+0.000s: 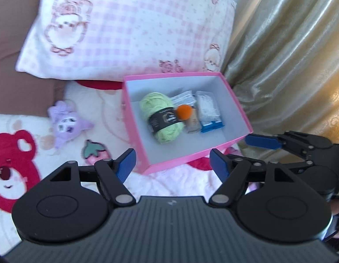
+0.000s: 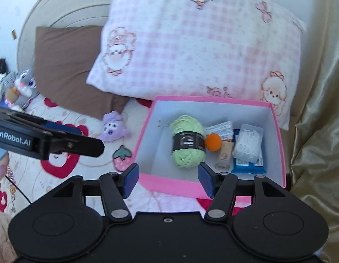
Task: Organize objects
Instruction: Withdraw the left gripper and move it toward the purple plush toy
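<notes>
Left wrist view: my left hand-held gripper (image 1: pixel 172 164) has its blue pads spread apart with nothing between them, poised above the near edge of the pink box (image 1: pixel 134 118). My right hand-held gripper (image 2: pixel 168 180) is likewise spread and empty, above the box's near wall as seen from its own camera; from the left view, one of its blue fingers (image 1: pixel 262 142) shows at the box's near right corner, apart from the rim.

Pink box, white inside, lidless, sits on the bed blanket (image 1: pixel 16 153) printed with red bears, just in front of a pink gingham pillow (image 1: pixel 125 28). Contents, lying on the box floor from left to right:
- green yarn skein (image 1: pixel 163 115) with a dark paper band, on its side;
- orange pom-pom (image 1: pixel 184 112), touching the yarn and resting over a small beige bottle (image 1: pixel 192 125);
- white paper packet (image 1: pixel 183 97) behind the pom-pom;
- clear packet of white items (image 1: pixel 205 107) lying on top of a blue pack (image 1: pixel 212 128).
The left part of the box floor is bare.

Outside the box, on the blanket to its left: a purple plush toy (image 1: pixel 65 123), well apart from the box. A brown pillow (image 2: pixel 66 65) lies beside the gingham one. Gold curtain (image 1: pixel 290 54) hangs to the right of the box.
</notes>
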`<state>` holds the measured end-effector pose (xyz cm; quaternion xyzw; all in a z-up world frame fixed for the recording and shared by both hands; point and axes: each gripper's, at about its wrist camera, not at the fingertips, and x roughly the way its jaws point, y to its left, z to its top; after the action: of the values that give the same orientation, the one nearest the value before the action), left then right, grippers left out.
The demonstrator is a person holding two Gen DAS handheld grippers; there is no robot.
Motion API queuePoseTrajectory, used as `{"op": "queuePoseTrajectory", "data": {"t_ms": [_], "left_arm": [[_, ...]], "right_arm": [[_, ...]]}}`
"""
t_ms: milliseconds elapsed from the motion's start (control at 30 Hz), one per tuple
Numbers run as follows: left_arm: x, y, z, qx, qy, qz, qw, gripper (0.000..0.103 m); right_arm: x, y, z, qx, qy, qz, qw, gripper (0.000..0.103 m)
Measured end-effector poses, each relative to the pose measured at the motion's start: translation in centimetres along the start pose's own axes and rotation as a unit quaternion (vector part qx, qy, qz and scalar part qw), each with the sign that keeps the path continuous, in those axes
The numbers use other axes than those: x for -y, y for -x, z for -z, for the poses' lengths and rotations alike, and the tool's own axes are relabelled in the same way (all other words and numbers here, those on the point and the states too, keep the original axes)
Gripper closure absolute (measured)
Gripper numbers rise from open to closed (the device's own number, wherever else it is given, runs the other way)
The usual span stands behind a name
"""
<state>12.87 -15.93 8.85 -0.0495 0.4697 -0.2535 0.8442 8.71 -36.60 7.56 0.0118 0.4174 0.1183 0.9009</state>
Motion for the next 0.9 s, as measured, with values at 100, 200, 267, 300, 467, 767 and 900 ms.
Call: {"op": "queuePoseTrajectory", "data": {"t_ms": [100, 200, 267, 300, 467, 767, 900], "left_arm": [[-1.0, 1.3, 0.7, -0.002, -0.007, -0.008, 0.9999, 0.025], [-2.3, 2.2, 1.1, -0.006, -0.005, -0.006, 1.0000, 0.023], [-3.1, 2.7, 1.4, -0.004, -0.005, -0.011, 0.9999, 0.021], [-3.5, 2.9, 1.5, -0.004, -0.004, -0.014, 0.9999, 0.021], [-5.5, 3.4, 2.2, -0.004, 0.007, -0.021, 0.9997, 0.019], [-9.1, 2.5, 2.5, -0.002, 0.040, -0.014, 0.9991, 0.014], [-11.2, 1.6, 2.4, 0.012, 0.064, -0.021, 0.9976, 0.010]], "right_arm": [[-1.9, 0.7, 0.2, -0.004, 0.012, -0.012, 1.000, 0.028], [-3.3, 0.7, 0.2, -0.031, 0.016, -0.021, 0.999, 0.025], [-4.3, 0.7, 0.2, -0.042, 0.022, -0.028, 0.998, 0.024], [-4.9, 0.6, 0.3, -0.046, 0.029, -0.031, 0.998, 0.024], [-7.9, 0.5, 0.5, -0.056, 0.072, -0.036, 0.995, 0.021], [-11.6, -1.8, -0.1, -0.061, 0.124, -0.052, 0.989, 0.014], [-12.9, -3.8, -0.7, -0.040, 0.144, -0.068, 0.987, 0.014]]}}
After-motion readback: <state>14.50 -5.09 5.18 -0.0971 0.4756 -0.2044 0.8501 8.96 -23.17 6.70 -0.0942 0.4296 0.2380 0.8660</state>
